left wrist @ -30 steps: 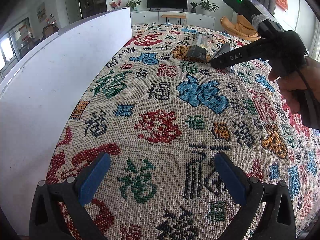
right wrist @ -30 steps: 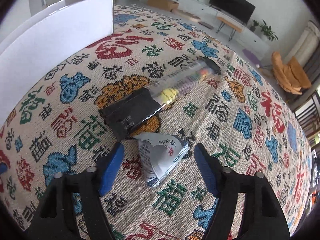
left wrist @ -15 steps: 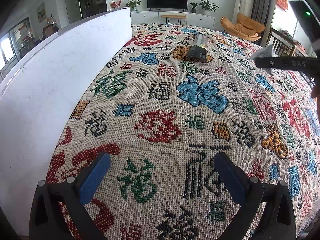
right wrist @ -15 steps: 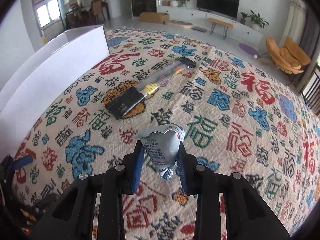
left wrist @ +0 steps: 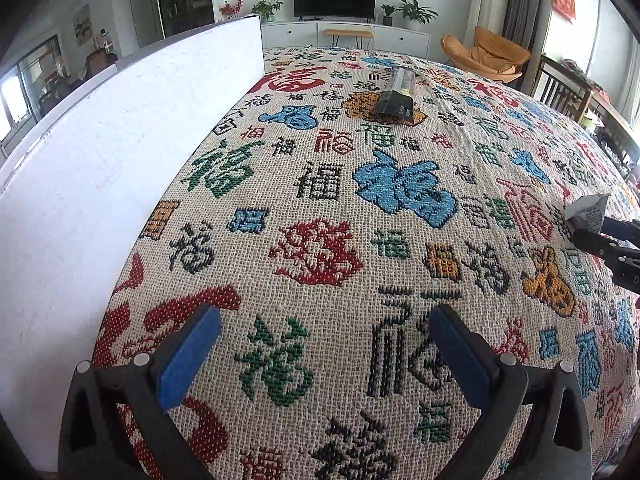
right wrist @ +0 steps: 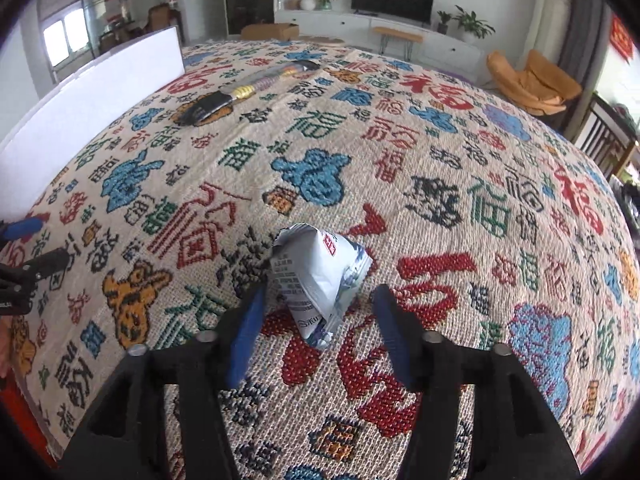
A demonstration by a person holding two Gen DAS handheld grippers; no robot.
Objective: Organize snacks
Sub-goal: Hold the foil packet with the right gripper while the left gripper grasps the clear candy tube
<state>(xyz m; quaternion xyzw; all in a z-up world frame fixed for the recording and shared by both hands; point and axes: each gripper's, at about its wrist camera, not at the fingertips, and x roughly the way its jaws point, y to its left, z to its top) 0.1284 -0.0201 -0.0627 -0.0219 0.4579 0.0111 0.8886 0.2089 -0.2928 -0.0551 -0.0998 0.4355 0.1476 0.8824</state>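
Right gripper [right wrist: 316, 316] has its jaws opening around a small white packet [right wrist: 320, 276] that sits on the patterned cloth [right wrist: 440, 184], pads off it on both sides; the left wrist view catches only that packet's corner [left wrist: 588, 210] and the right gripper's tips at its right edge. Left gripper [left wrist: 320, 344] hangs over bare cloth with jaws spread wide and nothing between them, seen in the right view only as a blue pad at the far left. Long dark snack pack [left wrist: 396, 98] lies far back near the white board [left wrist: 120, 152], its clear end with colourful contents plain only in the right view [right wrist: 240, 92].
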